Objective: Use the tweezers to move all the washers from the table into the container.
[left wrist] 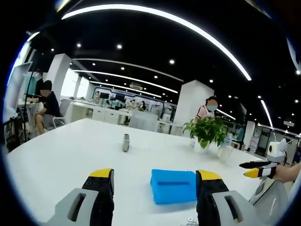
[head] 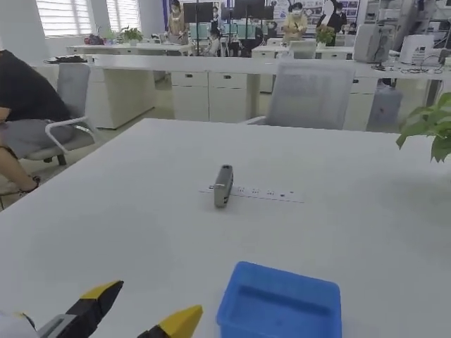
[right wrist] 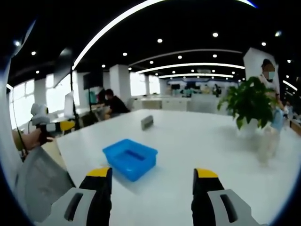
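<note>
A few small metal washers (left wrist: 189, 220) lie on the white table (left wrist: 66, 155) at the very bottom of the left gripper view. They sit inside the span of the left gripper (left wrist: 154, 173), close to its right-hand finger and nearer the camera than the fingertips; they are too small to count. Just above them in that frame, in the centre, stands the blue rectangular plastic container (left wrist: 173, 186), open side up with its long side across the picture, so the washers lie just in front of the container's near wall. The left gripper's yellow-tipped black fingers (left wrist: 101, 188) stand wide apart with nothing between them, held low and roughly level over the table and aimed at the container. In the head view they enter at the lower left, pointing toward the upper right. The right gripper (right wrist: 152, 172) also has its fingers spread and empty. In its own view the container sits left of centre. In the left gripper view it hangs at the far right edge, raised and well apart from the washers, so the left looks the nearer of the two. A grey metal block (head: 223, 185) rests farther up the table, beyond the container.
</note>
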Motion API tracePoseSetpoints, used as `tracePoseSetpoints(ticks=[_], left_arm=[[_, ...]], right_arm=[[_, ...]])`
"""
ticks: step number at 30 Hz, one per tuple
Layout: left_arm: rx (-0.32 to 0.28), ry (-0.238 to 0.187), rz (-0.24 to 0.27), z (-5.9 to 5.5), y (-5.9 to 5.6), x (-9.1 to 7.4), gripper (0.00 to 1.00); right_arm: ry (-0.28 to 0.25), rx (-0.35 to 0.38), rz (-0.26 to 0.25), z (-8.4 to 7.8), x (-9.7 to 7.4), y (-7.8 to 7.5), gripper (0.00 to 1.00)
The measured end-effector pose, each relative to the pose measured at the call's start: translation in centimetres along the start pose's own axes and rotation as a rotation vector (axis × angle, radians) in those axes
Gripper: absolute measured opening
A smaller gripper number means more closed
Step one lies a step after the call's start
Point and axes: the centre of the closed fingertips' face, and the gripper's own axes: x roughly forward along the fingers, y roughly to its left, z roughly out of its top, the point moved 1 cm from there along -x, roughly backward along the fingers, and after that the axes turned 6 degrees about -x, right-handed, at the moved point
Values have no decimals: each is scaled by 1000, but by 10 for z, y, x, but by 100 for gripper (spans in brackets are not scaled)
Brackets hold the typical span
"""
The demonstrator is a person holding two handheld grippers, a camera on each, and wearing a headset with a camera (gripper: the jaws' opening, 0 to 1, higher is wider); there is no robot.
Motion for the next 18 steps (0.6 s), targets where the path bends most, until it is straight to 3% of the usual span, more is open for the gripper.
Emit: tracePoseSetpoints(ticks=[14, 18], left_arm=[[5, 10, -7, -2, -2, 0, 71], [34, 1, 12, 1, 0, -1, 70]], right_arm=[[3, -13, -2, -1, -1, -1, 67], [8, -5, -1, -2, -1, -2, 67]])
